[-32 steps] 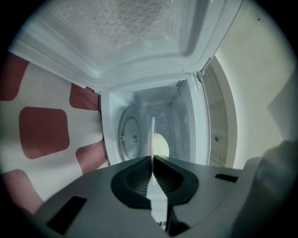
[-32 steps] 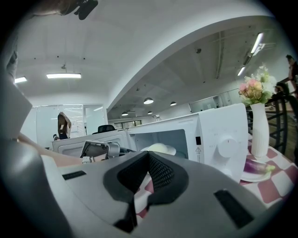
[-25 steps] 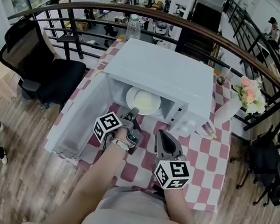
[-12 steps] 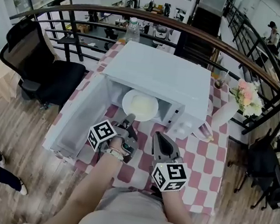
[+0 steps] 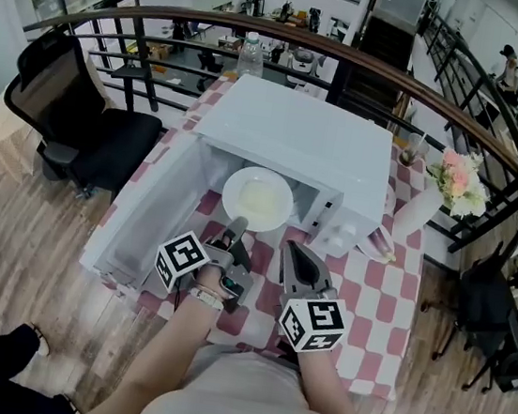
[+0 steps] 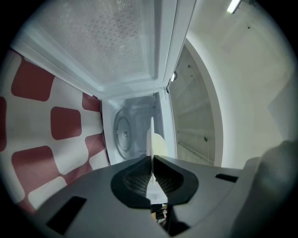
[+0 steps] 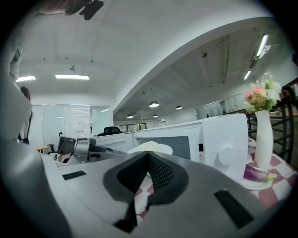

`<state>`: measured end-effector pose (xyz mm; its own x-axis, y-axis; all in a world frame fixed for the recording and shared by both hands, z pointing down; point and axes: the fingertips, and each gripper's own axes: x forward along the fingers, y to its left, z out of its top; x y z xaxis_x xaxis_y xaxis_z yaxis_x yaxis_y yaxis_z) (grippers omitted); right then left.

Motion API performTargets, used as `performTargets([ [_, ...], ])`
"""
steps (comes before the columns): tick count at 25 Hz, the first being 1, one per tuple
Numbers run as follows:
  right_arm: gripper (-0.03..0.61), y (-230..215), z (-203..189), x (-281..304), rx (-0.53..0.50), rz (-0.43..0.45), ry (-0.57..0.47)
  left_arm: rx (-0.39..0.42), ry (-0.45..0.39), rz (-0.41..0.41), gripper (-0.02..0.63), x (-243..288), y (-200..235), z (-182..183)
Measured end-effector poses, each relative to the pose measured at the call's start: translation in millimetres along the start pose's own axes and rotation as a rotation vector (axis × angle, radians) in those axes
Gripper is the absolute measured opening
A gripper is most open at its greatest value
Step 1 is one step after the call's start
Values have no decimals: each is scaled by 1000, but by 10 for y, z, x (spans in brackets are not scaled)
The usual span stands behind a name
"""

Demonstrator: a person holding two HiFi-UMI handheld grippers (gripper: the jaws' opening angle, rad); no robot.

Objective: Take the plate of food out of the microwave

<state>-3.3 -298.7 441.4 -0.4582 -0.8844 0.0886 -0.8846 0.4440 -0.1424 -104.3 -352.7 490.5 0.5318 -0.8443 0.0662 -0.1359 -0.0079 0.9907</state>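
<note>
A white microwave (image 5: pixel 296 140) stands on the checked table, its door (image 5: pixel 139 219) swung open to the left. A white plate (image 5: pixel 257 199) of pale food hangs half out of the cavity mouth. My left gripper (image 5: pixel 235 228) is shut on the plate's near rim. In the left gripper view the plate (image 6: pixel 151 135) shows edge-on between the closed pads of the left gripper (image 6: pixel 152 159), with the turntable (image 6: pixel 123 132) behind it. My right gripper (image 5: pixel 290 251) hovers just right of the plate, shut and empty. In the right gripper view the right gripper (image 7: pixel 148 155) points at the plate (image 7: pixel 152 148).
A white vase of flowers (image 5: pixel 451 184) stands at the table's right edge. A saucer with a purple item (image 5: pixel 382 243) lies beside the microwave. A bottle (image 5: pixel 249 53) is behind it, a black chair (image 5: pixel 88 136) to the left, and a railing (image 5: pixel 263 31) beyond the table.
The left gripper has drawn back toward me and risen a little, bringing the plate further out of the microwave. The right gripper has stayed where it was.
</note>
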Motion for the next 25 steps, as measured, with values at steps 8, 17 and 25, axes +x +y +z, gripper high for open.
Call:
performTargets([
  [8,23,33,1,-7,-4,10,-10,13,-19,-23,17,-145,-92,-68],
  [17,21,6,10,-31,-19,1,-16,45,-40,-34,17,-259,-163,-222],
  [25,22,-3,39,-50,-57,-14,-35,61,-33,-51,17,-293,-203,-326],
])
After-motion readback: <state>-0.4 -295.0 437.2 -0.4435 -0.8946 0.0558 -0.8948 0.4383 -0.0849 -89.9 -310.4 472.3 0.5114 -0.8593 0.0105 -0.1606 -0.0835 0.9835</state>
